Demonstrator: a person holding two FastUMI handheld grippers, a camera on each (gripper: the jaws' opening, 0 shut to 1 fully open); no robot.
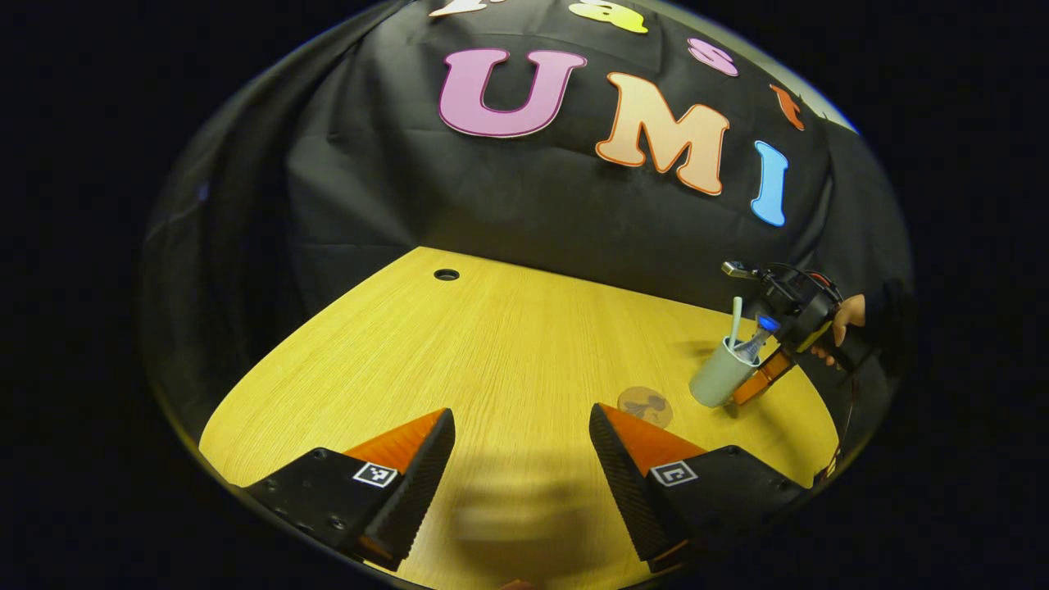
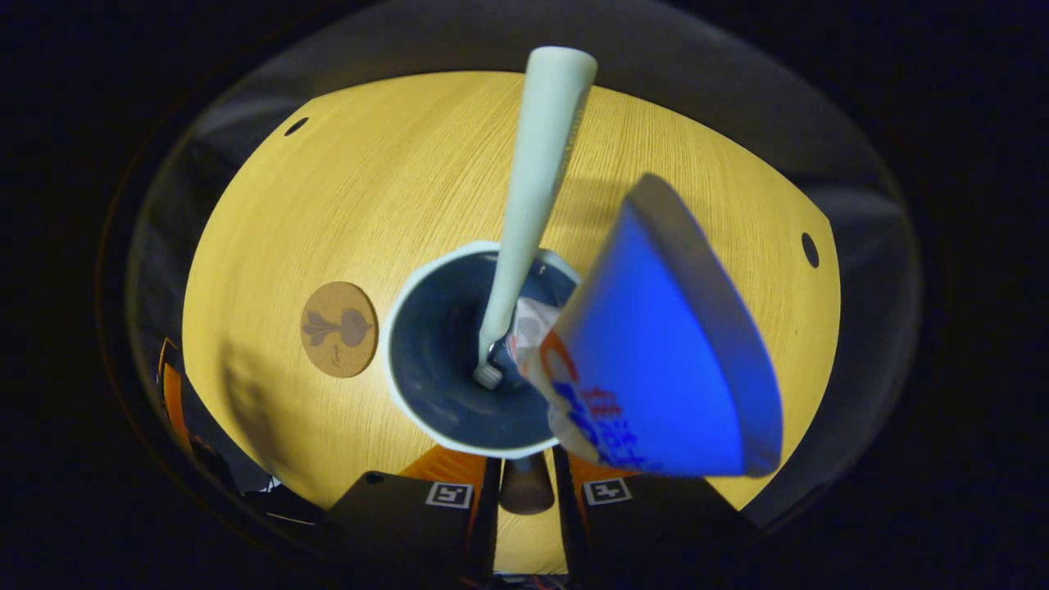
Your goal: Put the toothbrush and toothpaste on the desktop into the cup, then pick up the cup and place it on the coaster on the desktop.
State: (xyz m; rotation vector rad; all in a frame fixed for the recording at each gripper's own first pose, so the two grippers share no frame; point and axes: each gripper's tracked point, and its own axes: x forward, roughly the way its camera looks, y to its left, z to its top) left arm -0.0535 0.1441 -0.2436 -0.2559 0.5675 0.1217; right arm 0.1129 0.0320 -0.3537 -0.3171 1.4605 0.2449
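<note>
the cup (image 2: pixel 459 360) holds the toothbrush (image 2: pixel 537 188), head down, and the toothpaste (image 2: pixel 656 360) leaning on its rim. the right gripper (image 2: pixel 524 492) fingers sit close together on what looks like the cup's handle. the coaster (image 2: pixel 338 329) lies just beside it on the surface (image 2: pixel 393 180). the left gripper view shows the left gripper (image 1: pixel 521 459) fingers wide apart, holding nothing, and the cup tilted off the surface

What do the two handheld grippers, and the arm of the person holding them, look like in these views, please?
The left gripper has two wedge-shaped fingers with ribbed inner faces, on black mounts bearing small square black-and-white markers. The right gripper carries similar markers; seen from the left gripper view it has a bulky black body with cables on top, held by a hand in a dark sleeve.
</note>
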